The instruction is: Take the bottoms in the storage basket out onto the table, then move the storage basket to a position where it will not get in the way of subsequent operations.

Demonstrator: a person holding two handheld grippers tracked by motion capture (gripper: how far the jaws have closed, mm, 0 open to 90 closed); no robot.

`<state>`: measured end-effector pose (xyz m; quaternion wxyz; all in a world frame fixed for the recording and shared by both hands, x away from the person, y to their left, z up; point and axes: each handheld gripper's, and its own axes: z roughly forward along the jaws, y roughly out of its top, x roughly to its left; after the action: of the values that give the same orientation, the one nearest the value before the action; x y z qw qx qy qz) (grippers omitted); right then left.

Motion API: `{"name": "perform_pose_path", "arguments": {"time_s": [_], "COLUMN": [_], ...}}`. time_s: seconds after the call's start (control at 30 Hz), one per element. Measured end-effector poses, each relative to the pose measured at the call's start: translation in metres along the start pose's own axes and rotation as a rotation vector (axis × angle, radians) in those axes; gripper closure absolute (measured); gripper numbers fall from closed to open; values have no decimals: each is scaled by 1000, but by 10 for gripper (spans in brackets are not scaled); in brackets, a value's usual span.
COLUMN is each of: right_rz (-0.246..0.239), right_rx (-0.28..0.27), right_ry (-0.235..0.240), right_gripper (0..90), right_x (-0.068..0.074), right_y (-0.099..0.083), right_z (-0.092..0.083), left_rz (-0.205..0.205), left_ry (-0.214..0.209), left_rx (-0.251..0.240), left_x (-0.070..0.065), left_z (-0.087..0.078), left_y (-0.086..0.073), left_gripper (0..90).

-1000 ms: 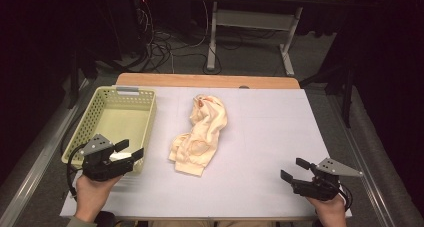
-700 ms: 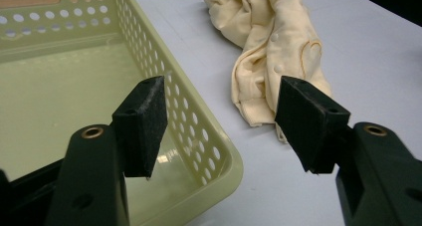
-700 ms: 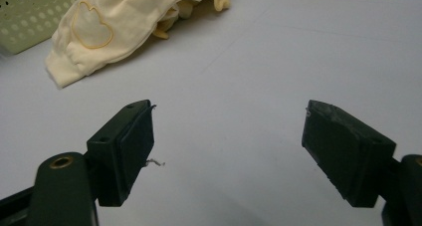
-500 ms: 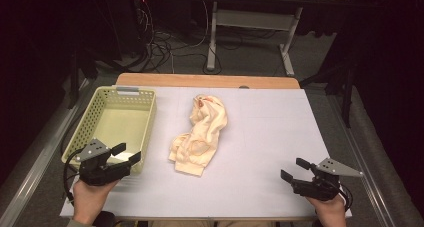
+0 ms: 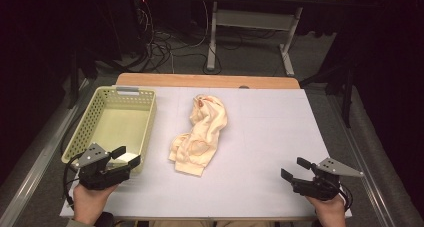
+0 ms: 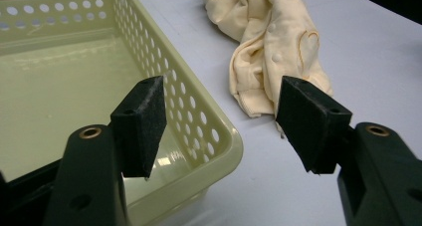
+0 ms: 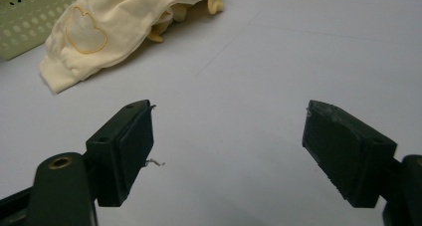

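**Cloth loose on the desk, both grippers empty**

The cloth [image 5: 200,137] lies crumpled in a long heap near the middle of the desk [image 5: 270,127], just to the right of the basket [image 5: 145,132] but not touching it. Nothing holds it. Seen through the left gripper view, its near corner [image 6: 259,104] sits close beside the basket wall [image 6: 199,116], with a strip of bare desk between them.

Your left gripper [image 5: 125,157] hovers over the near right corner of the basket, jaws released and wide apart with nothing between them. Your right gripper [image 5: 295,169] sits at the near right of the desk, well apart from the cloth, jaws likewise released and empty.

Judging from this layout, the likely work is getting the cloth into the basket, and it has not begun. The risks from here:

- Your left jaws straddle the basket rim. Move straight toward the cloth and a jaw may catch the wall and shove or tip the light basket.
- The cloth is bunched in folds. Pinch only a top layer and the rest will trail, snag on the rim, or hang outside.
- Grab too low and the jaws scrape the desk rather than gathering fabric.
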<state>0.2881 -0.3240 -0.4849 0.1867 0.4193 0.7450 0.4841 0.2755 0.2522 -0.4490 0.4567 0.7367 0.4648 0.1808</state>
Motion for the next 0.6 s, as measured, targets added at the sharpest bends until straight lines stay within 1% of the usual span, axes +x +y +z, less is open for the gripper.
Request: {"name": "perform_pose_path", "arguments": {"time_s": [0.2,0.33,0.37,0.43,0.53,0.6], "right_rz": [5,8,6,10,8,10], "right_rx": [1,2,0,-3,-5,-6], "right_ry": [-7,-14,-16,-21,-22,-22], "right_gripper": [205,208,212,216,220,226], "right_x": [-1,-1,-1,0,1,1], "right_y": [1,1,1,1,1,1], "right_z": [1,1,1,0,0,0], "left_rz": [13,2,-3,2,11,10], "left_ry": [5,-7,-14,-19,-19,-20], "left_rx": [-10,-23,-22,-20,-14,-17], "left_x": [0,2,3,2,1,1], "left_z": [-1,0,0,0,1,1], "left_y": [-4,-8,-9,-10,-11,-11], "left_gripper": [352,352,352,352,352,352]}}
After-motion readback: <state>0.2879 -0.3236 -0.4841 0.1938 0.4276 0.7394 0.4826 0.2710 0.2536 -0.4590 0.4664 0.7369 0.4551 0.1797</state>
